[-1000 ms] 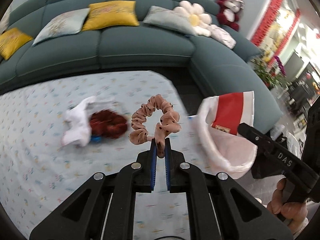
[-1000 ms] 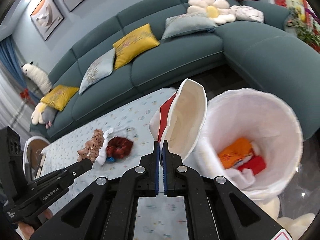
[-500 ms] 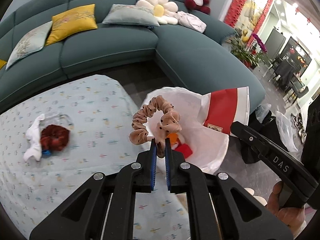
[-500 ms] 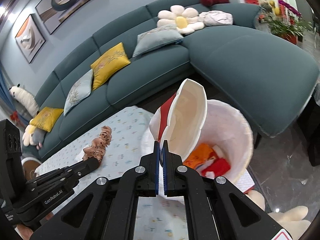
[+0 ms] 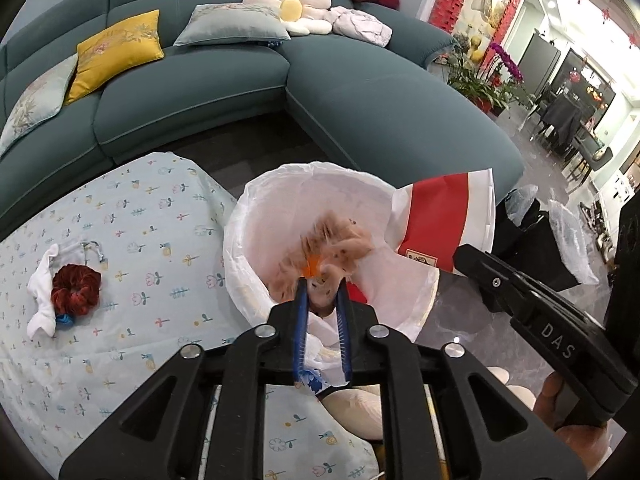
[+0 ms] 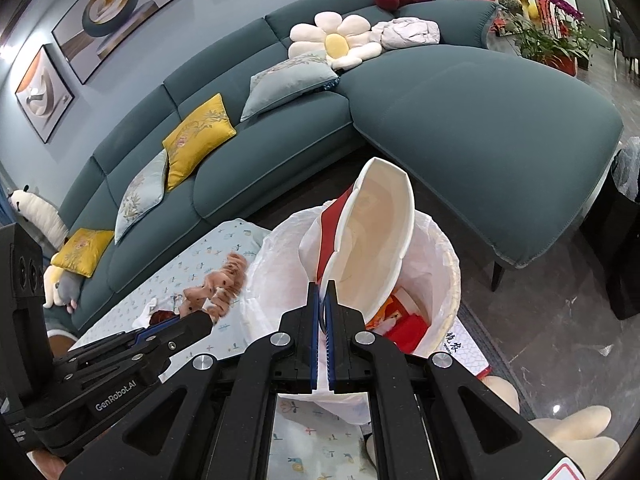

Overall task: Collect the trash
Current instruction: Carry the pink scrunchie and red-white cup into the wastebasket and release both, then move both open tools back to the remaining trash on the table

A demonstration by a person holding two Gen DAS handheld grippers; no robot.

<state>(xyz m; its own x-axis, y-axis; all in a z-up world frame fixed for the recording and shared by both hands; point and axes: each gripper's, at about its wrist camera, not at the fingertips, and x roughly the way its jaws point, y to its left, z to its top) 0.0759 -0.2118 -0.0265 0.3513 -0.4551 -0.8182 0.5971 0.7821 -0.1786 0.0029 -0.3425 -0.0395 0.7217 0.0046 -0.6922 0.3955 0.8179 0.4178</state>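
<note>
Even indoor light; fisheye bending, dark corners; pink scrunchie (image 5: 332, 248) motion-blurred.

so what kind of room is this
Most likely a home living room: a large teal sectional sofa with cushions and a flower pillow, framed art on the wall, and a lined waste bin beside a cloth-covered table.

L gripper (image 5: 322, 300) over white-lined bin (image 5: 240, 248), jaws opening, blurred pink scrunchie (image 5: 332, 248) between blue pads, grip unclear. R gripper (image 5: 466, 258) at right, clamped on red/white paper bucket (image 5: 448, 216) over bin's right rim. Red scrunchie (image 5: 76, 290) on white cloth (image 5: 42, 304) near left edge of patterned tablecloth (image 5: 152, 216). Teal sofa (image 5: 360, 96) behind.
</note>
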